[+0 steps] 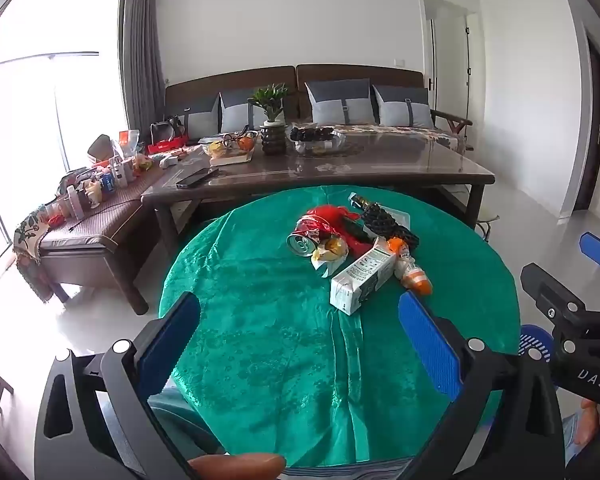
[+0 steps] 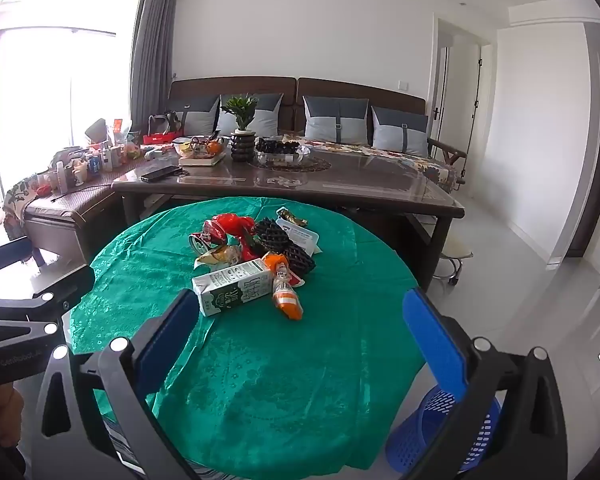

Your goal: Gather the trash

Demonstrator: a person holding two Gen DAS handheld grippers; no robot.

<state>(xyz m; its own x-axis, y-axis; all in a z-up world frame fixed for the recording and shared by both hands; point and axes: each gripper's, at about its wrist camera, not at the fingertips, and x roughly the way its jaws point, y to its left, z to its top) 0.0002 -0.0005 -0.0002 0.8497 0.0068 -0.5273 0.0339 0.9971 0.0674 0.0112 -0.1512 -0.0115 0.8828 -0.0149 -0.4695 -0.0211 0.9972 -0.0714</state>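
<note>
A heap of trash lies on the round table with a green cloth (image 1: 268, 344) (image 2: 284, 380). Nearest is a white milk carton (image 1: 360, 276) (image 2: 234, 286) on its side. Beside it lie an orange-capped small bottle (image 1: 414, 274) (image 2: 286, 294), a crushed red can (image 1: 306, 236) (image 2: 206, 236), a yellow snack wrapper (image 1: 330, 252) (image 2: 220, 256), red plastic (image 1: 332, 216) (image 2: 236, 224) and black foam netting (image 1: 384, 220) (image 2: 284, 246). My left gripper (image 1: 300, 312) and right gripper (image 2: 300, 308) hover open over the near side of the table, short of the heap, nothing between their blue pads.
A blue perforated waste basket (image 2: 440, 432) (image 1: 534, 346) stands on the floor at the table's right. Behind the table is a dark coffee table (image 1: 340, 164) (image 2: 300, 184) with a plant, fruit bowls and a remote, then a sofa and a cluttered bench on the left.
</note>
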